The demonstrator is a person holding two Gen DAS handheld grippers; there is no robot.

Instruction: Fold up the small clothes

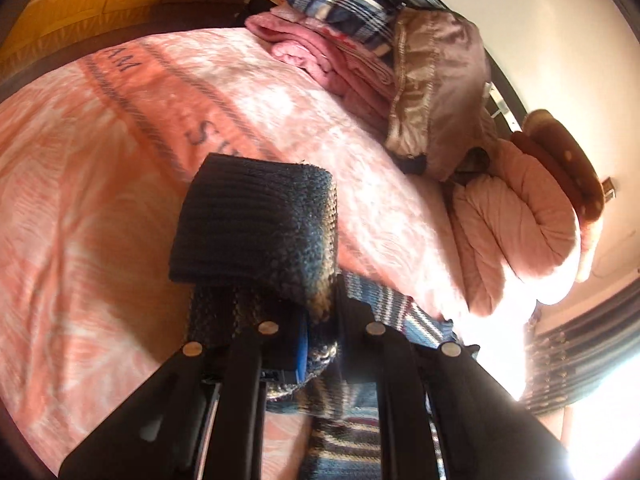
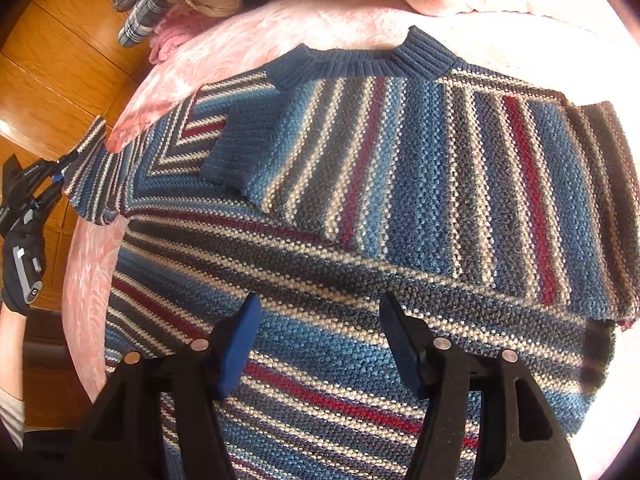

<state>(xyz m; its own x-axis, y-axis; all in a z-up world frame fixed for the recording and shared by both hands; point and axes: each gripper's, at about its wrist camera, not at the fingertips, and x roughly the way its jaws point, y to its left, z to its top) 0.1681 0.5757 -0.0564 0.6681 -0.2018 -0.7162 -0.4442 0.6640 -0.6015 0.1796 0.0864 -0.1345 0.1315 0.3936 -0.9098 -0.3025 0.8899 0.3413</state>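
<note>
Striped knit sweater (image 2: 360,208) covers most of what we see from the right wrist, spread flat on a pink bedspread (image 1: 100,160), its blue ribbed collar (image 2: 360,66) farthest from us. One sleeve (image 2: 288,152) lies folded across the chest, cuff pointing left. The other sleeve (image 2: 92,176) stretches off the bed's left edge. There our left gripper (image 1: 316,280) has its jaws pressed together on that sleeve's dark ribbed cuff (image 1: 248,220), which stands up between the fingers and blocks much of the left view. A gloved hand (image 2: 22,264) grips that tool's handle. Our right gripper (image 2: 320,320) hovers over the sweater's lower body with its jaws spread wide and nothing between the blue pads (image 2: 240,344); we cannot tell whether they touch the knit. Beyond, folded pink blankets (image 1: 332,60), plaid pillows (image 1: 340,4) and a brown cushion (image 1: 436,88) sit stacked at the far side. Sun glare washes out the lower right corner.
</note>
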